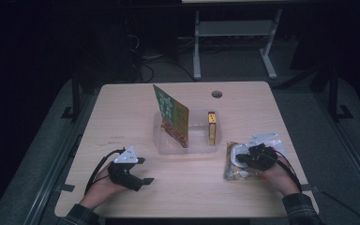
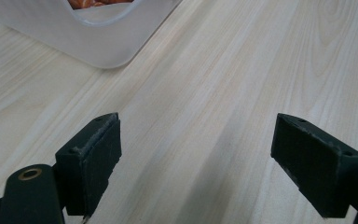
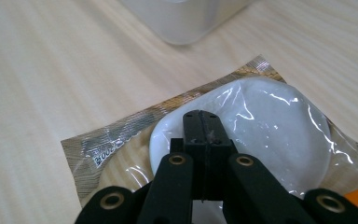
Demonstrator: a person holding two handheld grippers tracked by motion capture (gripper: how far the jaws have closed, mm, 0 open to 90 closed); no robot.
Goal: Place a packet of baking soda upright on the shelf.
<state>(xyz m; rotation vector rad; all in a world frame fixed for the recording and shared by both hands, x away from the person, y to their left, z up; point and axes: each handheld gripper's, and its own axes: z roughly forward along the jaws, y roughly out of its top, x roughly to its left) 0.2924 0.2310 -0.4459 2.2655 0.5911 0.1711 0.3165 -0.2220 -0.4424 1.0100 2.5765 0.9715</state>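
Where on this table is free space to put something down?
Bare wood lies between the left tool and the wrapped bun packet, also left of the clear bin. Crowded: inside the bin and around the right tool.

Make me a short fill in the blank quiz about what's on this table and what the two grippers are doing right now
1. The right gripper has its jaws ____ above the clear-wrapped white bun packet.
2. The left gripper has its jaws ____ over bare table.
3. The green packet stands tilted inside the clear ____.
4. The small yellow box sits in the same container, to the ____ of the green packet in the high view.

Missing words: shut; open; bin; right
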